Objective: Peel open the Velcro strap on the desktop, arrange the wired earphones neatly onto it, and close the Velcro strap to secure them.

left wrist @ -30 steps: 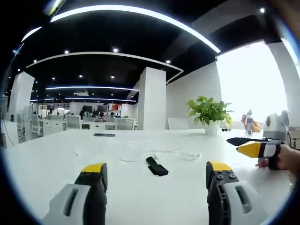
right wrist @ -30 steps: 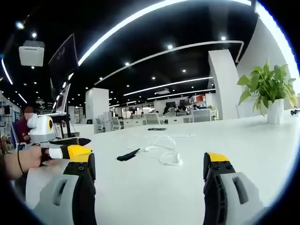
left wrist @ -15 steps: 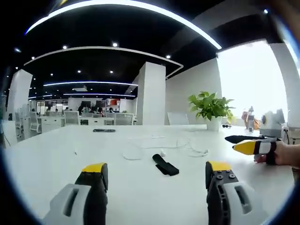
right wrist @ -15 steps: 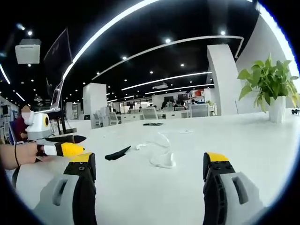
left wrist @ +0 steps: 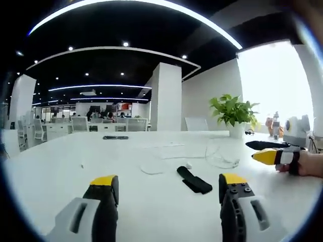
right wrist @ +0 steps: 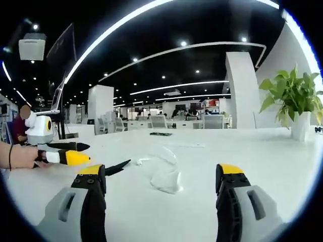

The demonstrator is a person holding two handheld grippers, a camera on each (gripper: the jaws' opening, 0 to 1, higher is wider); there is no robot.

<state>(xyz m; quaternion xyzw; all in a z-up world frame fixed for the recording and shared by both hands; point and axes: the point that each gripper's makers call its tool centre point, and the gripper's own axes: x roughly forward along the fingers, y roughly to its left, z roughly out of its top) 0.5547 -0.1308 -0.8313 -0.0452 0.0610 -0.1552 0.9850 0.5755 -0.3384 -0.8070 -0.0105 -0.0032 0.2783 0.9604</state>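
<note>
While both grippers approach, nothing is grasped yet.
Left gripper (left wrist: 169,184) and right gripper (right wrist: 160,174) stand released, ready for the closed Velcro strap (left wrist: 194,180) beside the earphones (right wrist: 160,174).

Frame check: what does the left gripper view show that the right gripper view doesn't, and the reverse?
Left gripper view: a bright window, the right tool at the right edge, and the Velcro strap lying in plain sight ahead of its own jaws.

Right gripper view: a ceiling-mounted box, a dark screen, and the left tool at the left edge.

Both: the white table, the strap, the earphones, the potted plant, and open jaws.
</note>
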